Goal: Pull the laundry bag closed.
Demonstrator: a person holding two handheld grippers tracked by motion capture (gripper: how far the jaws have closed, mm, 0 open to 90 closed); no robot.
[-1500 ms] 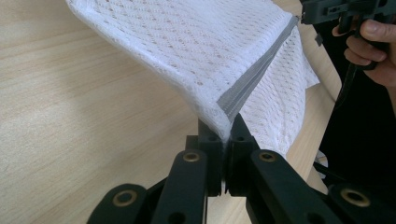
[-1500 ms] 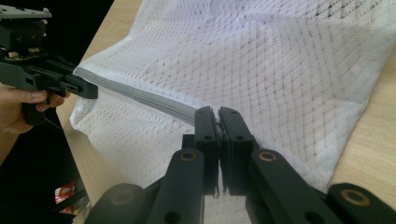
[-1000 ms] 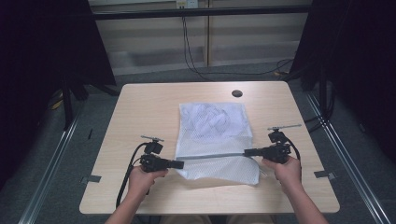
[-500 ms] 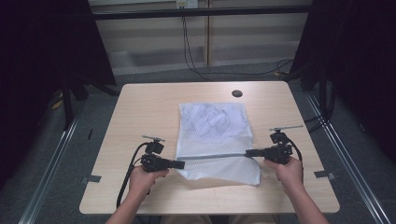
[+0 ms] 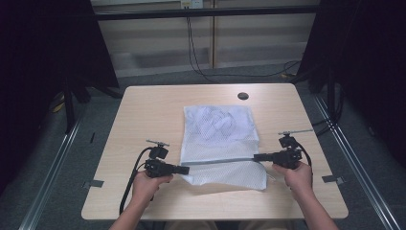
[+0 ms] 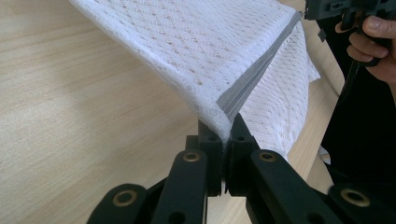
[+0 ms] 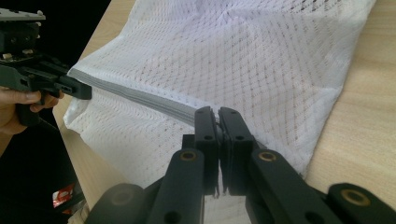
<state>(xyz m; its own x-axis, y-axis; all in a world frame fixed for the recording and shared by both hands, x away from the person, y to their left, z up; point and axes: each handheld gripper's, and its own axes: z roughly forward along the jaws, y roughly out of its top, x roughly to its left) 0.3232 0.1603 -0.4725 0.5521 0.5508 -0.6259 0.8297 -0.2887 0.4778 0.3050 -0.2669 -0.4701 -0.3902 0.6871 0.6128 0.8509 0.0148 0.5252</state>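
White mesh bag (image 5: 218, 139) lies flat mid-bench, its near end lifted off the wood. Grey zipper band (image 5: 218, 161) runs across that lifted end, pulled taut between your two tongs. Something pale and bunched sits inside the bag toward its far end; can't tell what it is.

Your left tongs (image 5: 184, 169) are pressed together on the left end of the grey zipper band; the left gripper view shows the jaws clamped on the bag's corner (image 6: 223, 122), mesh folding away on both sides. Your right tongs (image 5: 257, 156) are likewise pinching the right end of the band; in the right gripper view the jaws meet on the grey strip (image 7: 187, 112) with the mesh spreading out beyond.

Both hands grip the handles near the bench's front edge, left hand (image 5: 146, 184), right hand (image 5: 298, 175), well apart, tongs pointing inward toward each other. Cables trail off each gripper.

Light wood bench (image 5: 143, 110), dark round grommet hole (image 5: 242, 96) near its far edge, beyond the bag. Dark curtains either side, grey floor around.
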